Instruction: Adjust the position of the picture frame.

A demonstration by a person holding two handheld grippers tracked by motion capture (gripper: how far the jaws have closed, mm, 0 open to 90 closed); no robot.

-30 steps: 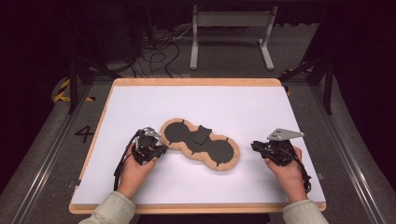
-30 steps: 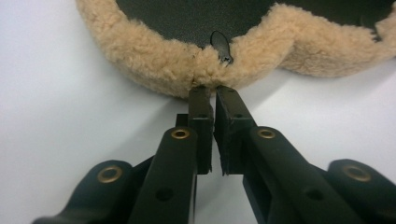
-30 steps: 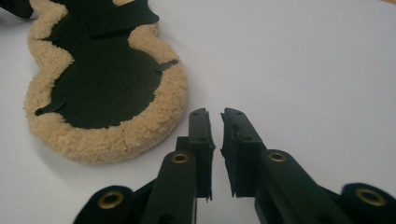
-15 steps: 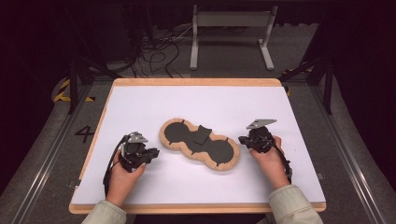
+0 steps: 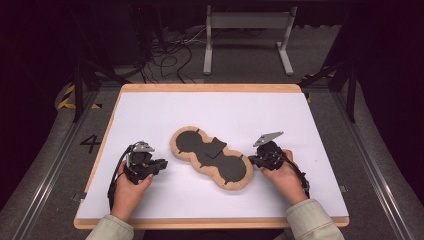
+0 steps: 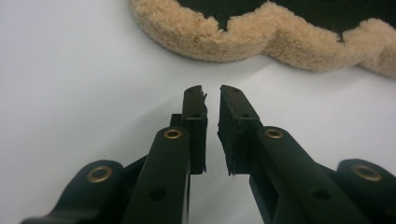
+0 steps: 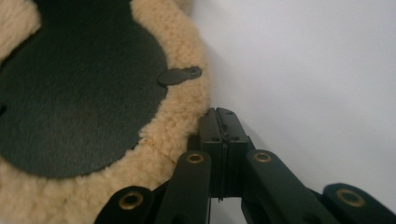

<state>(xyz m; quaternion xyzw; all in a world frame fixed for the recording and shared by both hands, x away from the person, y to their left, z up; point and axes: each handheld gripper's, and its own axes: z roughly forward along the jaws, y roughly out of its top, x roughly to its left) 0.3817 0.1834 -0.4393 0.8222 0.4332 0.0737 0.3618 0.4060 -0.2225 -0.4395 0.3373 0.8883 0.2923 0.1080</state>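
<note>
Here, the soft, floppy fleece-edged pad [image 5: 212,157] seems light, best pinched at its woolly rim beside the closed, empty right tool [image 7: 221,113]; left tool [image 6: 212,91] slightly parted, empty.

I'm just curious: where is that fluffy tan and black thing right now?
In the high view, the fleece-edged piece lies mid-table on the white sheet, between the left gripper and right gripper.

The high view looks forward and down from the person's side, over the whole white table [image 5: 150,115]. Each gripper view sits very near the tabletop, looking along its own jaws. All three views share the fleece-edged pad [image 5: 186,155] [image 6: 261,35] [image 7: 182,116].
</note>
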